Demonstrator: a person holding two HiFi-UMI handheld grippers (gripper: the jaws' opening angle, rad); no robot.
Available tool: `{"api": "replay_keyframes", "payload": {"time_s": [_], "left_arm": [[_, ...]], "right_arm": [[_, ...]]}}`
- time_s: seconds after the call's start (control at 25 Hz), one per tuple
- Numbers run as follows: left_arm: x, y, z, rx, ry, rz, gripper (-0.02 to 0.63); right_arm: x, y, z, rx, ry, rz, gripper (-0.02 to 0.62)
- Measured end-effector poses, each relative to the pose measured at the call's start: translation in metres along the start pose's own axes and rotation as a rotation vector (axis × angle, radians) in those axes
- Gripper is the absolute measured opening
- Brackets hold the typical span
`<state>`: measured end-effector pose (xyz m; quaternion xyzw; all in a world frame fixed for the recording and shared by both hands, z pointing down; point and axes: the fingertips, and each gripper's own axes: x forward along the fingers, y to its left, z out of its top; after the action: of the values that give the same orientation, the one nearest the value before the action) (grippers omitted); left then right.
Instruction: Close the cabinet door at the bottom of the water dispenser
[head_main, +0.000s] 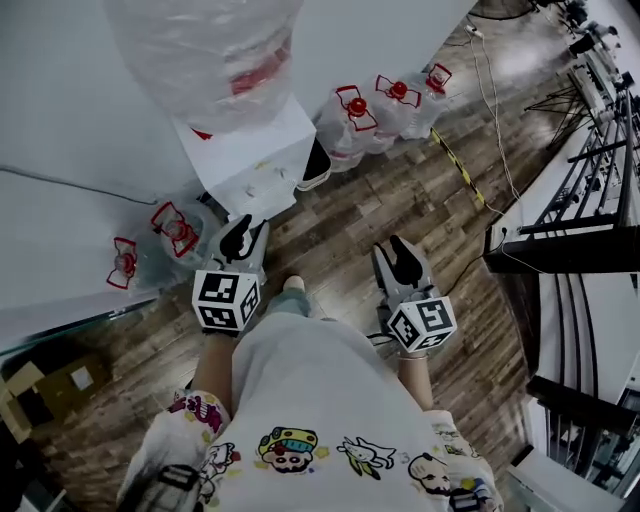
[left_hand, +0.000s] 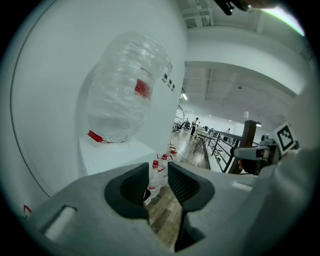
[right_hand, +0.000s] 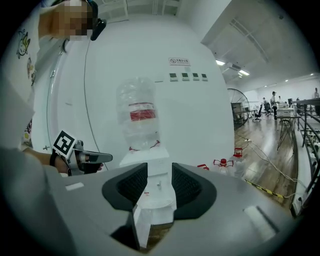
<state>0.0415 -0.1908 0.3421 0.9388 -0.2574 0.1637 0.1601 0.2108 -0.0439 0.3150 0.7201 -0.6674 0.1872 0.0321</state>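
Cabinet door (right_hand: 143, 226): low on the front of the water dispenser (head_main: 250, 150). It reads best in the right gripper view, where a white panel at the base looks swung out toward us. We can't tell how far it stands open.

The dispenser stands against the white wall (head_main: 60, 100) with an inverted clear bottle (head_main: 215, 50) on top.

Left gripper (head_main: 245, 228) has its jaws apart and nothing between the pads. It is aimed at the dispenser's right edge, close to the base but not touching.

Right gripper (head_main: 402, 250) also has its jaws apart and grips nothing. It sits further right, apart from the cabinet, with the dispenser front framed between its jaws.

Surroundings:
- A row of red-capped water bottles (head_main: 352, 115) stands on the floor just right of the dispenser, along the wall.
- Two more red-capped bottles (head_main: 175, 230) stand to its left, near the left gripper.
- A dark object with a pale rim (head_main: 316, 165) sits at the dispenser's right foot. We can't tell what it is.
- Wood floor (head_main: 400, 200) runs between us and the dispenser front.
- Striped yellow-black tape (head_main: 458, 160) and a loose cable (head_main: 495, 110) lie on the floor to the right, well apart from the cabinet.
- A black railing (head_main: 590, 170) stands at far right.
- A cardboard box (head_main: 45, 385) sits at lower left.
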Motion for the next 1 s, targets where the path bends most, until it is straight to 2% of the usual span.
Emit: {"api": "replay_keyframes", "payload": {"time_s": [0.24,0.44,0.72,0.92,1.0], "left_arm": [[-0.003,0.022,0.007,-0.038,-0.020,0.043,0.126],[-0.021,0.046,0.000,-0.096,-0.038,0.159,0.135],[-0.050,0.071,-0.014,-0.196,-0.071,0.439,0.137],[-0.068,0.065,-0.017,-0.283,-0.131,0.691,0.137],[-0.071,0.056,-0.019,-0.311,-0.154,0.759,0.137]], "right_arm": [[0.033,0.022,0.010,-0.057,0.044,0.089,0.153],[0.064,0.043,0.010,-0.106,0.094,0.231,0.158],[0.124,0.072,0.015,-0.174,0.142,0.549,0.158],[0.160,0.090,0.026,-0.231,0.188,0.817,0.157],[0.166,0.093,0.028,-0.250,0.199,0.896,0.156]]}}
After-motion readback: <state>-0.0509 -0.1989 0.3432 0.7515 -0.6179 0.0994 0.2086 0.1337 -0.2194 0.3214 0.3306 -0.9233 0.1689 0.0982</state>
